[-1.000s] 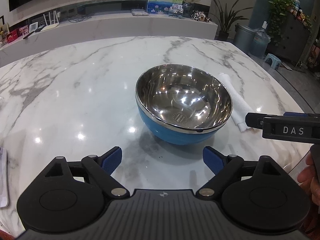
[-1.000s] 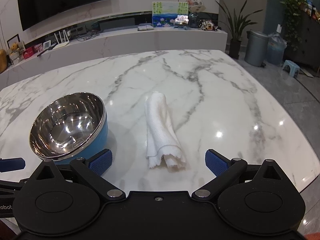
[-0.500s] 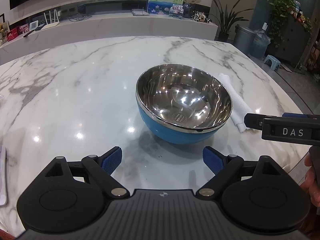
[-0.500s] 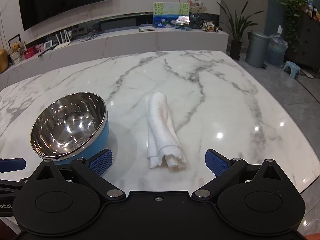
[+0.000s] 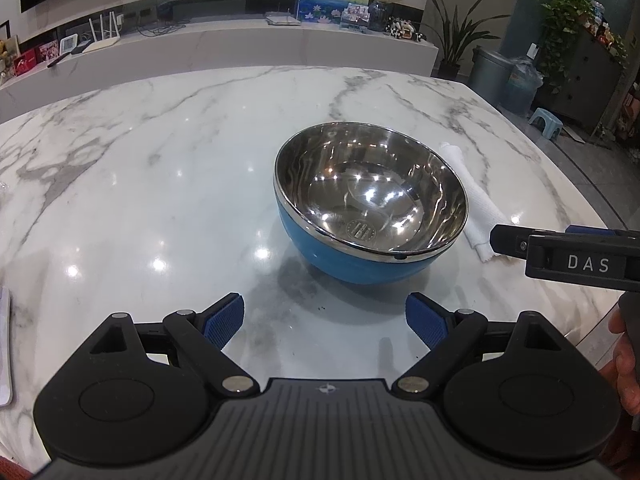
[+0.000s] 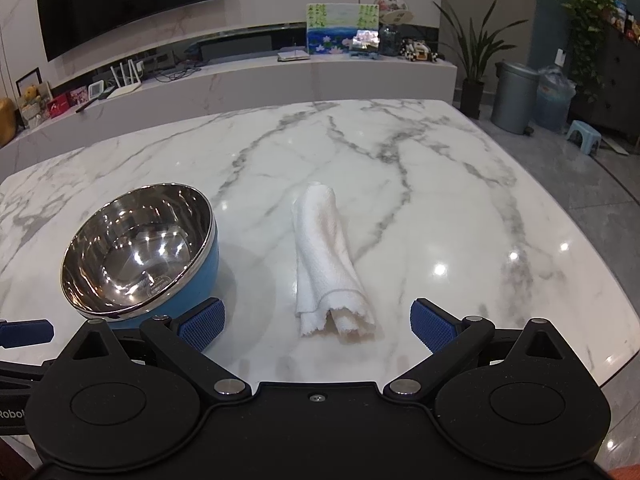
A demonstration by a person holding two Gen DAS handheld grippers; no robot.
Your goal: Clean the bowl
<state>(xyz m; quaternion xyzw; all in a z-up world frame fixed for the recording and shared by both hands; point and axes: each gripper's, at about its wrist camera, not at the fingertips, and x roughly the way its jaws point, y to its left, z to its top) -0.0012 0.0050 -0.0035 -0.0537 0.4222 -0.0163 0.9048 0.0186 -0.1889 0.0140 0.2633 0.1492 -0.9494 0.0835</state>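
Note:
A blue bowl with a shiny steel inside [image 5: 370, 200] stands upright on the marble table [image 5: 160, 184]; it also shows in the right wrist view [image 6: 138, 256]. A rolled white cloth [image 6: 330, 264] lies just right of the bowl, its end also in the left wrist view [image 5: 476, 204]. My left gripper [image 5: 324, 322] is open and empty, a little short of the bowl. My right gripper [image 6: 318, 320] is open and empty, with the near end of the cloth between its fingers' line. Its side bar marked DAS [image 5: 568, 256] shows at the right of the left wrist view.
A white flat object [image 5: 4, 344] lies at the table's left edge. The table's right edge [image 6: 624, 320] drops to the floor, with bins [image 6: 514, 96] and a small stool [image 6: 584, 136] beyond. A long white counter [image 6: 240, 84] runs behind the table.
Both grippers have crept slightly forward toward the bowl and the cloth. Both stay open. Bowl and cloth have not moved.

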